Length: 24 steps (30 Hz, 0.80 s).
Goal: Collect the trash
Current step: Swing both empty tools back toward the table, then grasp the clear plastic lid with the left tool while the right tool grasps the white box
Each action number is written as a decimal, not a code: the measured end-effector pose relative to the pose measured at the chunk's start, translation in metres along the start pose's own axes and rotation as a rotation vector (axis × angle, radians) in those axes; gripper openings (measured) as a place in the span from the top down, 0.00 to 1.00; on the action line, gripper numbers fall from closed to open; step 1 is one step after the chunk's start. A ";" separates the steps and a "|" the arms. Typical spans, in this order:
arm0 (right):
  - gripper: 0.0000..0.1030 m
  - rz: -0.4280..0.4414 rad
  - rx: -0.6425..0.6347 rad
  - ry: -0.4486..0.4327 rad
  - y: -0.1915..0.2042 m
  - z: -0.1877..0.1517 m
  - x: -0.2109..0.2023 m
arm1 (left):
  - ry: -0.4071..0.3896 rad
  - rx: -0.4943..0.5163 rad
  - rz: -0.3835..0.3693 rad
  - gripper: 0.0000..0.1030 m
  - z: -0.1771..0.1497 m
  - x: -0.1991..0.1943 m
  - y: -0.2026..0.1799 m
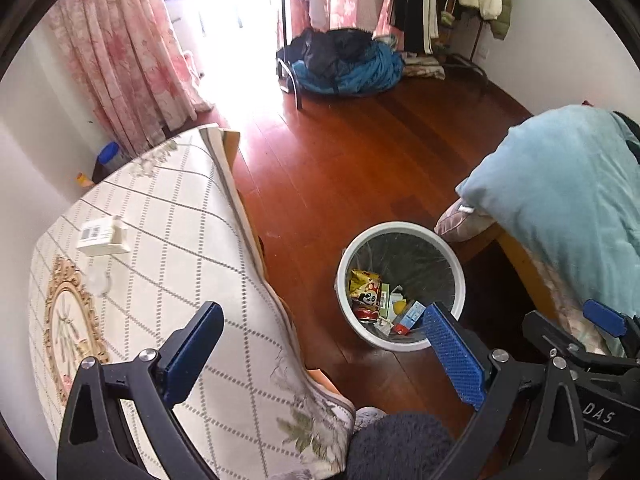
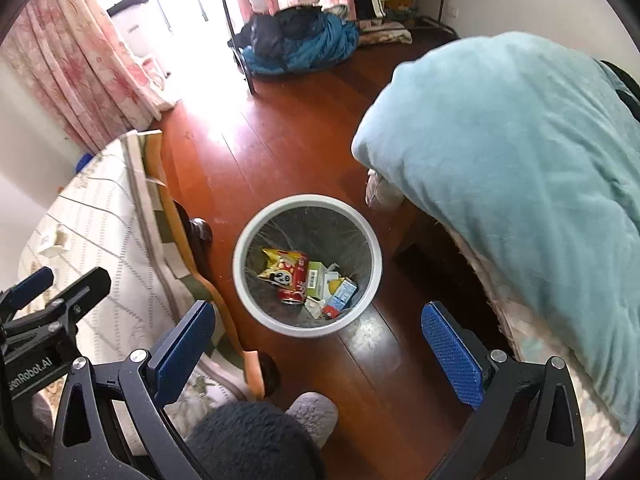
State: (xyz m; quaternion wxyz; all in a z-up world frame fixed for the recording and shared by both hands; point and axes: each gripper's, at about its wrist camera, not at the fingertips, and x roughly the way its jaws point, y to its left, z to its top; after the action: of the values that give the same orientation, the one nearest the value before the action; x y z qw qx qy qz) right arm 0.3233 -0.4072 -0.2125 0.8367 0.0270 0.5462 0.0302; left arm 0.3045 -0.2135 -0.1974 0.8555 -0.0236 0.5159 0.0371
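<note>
A white trash bin [image 2: 307, 266] stands on the red wood floor [image 2: 280, 152], between the tabletop [image 1: 160, 248] with its checked cloth and a bed with a blue blanket [image 2: 512, 184]. The bin has a dark bag inside.

In the bin lies a yellow snack bag with a panda face [image 2: 282, 266] on it. Touching it is a red can [image 2: 296, 280]. Next to those are a green and white box with a bar code [image 2: 316, 278] and a small blue carton [image 2: 342, 294]. The words on them are too small to read.

The left tongs [image 1: 324, 354] are wide open and hold nothing. They hang over the edge of the tabletop and the floor near the bin. The right tongs [image 2: 318, 350] are wide open too, and also hold nothing. They hang above the floor just in front of the bin.

In the left view, the right tool shows the letters "DAS". In the right view, the left tool reads "enRobot.AI".

A small white box with a bar code [image 1: 102, 236] lies on the tabletop. Its print is too blurry to read.

Pink curtains [image 1: 120, 52] hang by the bright window. A pile of blue and dark clothes [image 1: 344, 62] sits on the floor far back.
</note>
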 end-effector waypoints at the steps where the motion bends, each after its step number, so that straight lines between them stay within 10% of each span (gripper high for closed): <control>1: 0.00 0.001 0.000 -0.012 0.001 -0.001 -0.008 | -0.012 -0.003 -0.003 0.01 -0.002 -0.009 0.002; 13: 0.00 0.111 -0.022 -0.040 0.053 -0.012 -0.055 | -0.018 -0.202 0.106 0.01 -0.041 -0.034 0.098; 24: 0.08 0.332 -0.451 0.119 0.306 -0.009 0.027 | 0.169 -0.533 0.407 0.01 -0.134 0.034 0.310</control>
State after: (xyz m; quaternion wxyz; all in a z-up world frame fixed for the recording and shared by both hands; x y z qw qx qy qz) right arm 0.3199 -0.0994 -0.2171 0.7716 -0.0724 0.5619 0.2891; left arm 0.1748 0.0863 -0.2904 0.7487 -0.1461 0.5510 0.3384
